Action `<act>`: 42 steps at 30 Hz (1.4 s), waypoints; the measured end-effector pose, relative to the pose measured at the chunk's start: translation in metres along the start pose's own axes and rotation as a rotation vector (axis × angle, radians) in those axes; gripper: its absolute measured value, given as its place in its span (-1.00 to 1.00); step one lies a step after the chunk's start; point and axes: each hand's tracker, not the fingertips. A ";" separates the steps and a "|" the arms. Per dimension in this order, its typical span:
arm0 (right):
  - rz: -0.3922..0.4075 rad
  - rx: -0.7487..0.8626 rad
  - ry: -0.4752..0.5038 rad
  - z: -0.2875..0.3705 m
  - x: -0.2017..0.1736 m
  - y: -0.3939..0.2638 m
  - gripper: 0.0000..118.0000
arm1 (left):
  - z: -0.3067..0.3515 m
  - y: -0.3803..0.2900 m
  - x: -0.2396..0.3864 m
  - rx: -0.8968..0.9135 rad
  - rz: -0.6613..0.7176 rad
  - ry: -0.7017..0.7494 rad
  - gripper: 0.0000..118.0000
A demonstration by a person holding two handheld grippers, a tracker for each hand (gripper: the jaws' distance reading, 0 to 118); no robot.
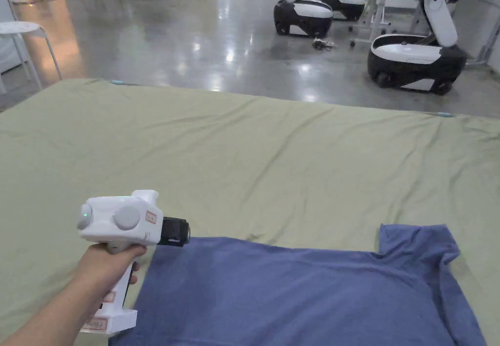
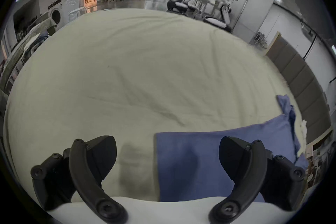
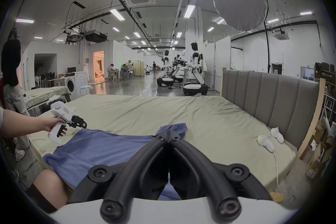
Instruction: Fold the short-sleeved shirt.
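My spread left tool (image 2: pixel 167 158) hovers at the shirt's (image 1: pixel 302 298) left corner; shirt runs rightward; right tool (image 3: pixel 169 134) pressed together.

One blue short-sleeved cotton shirt (image 1: pixel 293 293) lies on one bed covered by a pale green sheet (image 1: pixel 244 156). Two white handheld claws with black jaws are in use: the left claw (image 3: pixel 80 123) and the right claw (image 3: pixel 168 135). Two small white socks (image 3: pixel 277 134) lie near the grey padded headboard (image 3: pixel 269 98), with one white corded handset-shaped object (image 3: pixel 265 142) beside them. On the floor beyond stand what look like three white wheeled robots (image 1: pixel 415 61). One white round stool (image 1: pixel 22 29) stands at the left.
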 end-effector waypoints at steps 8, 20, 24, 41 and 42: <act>-0.071 -0.038 -0.009 -0.016 0.012 -0.010 -0.98 | 0.007 -0.013 0.024 0.056 -0.185 0.036 -0.37; -0.053 -0.170 0.173 -0.138 0.033 0.014 -0.89 | 0.072 -0.007 0.023 0.183 -0.103 -0.092 -1.00; -0.084 -0.369 0.152 -0.261 0.054 0.007 0.24 | 0.084 -0.006 0.027 0.195 -0.129 -0.100 -1.00; -0.332 -0.673 0.066 -0.417 0.079 -0.052 -0.99 | 0.086 -0.002 0.024 0.172 -0.150 -0.083 -1.00; -0.332 -0.672 0.082 -0.418 0.082 -0.047 -0.99 | 0.085 0.000 0.026 0.172 -0.149 -0.080 -1.00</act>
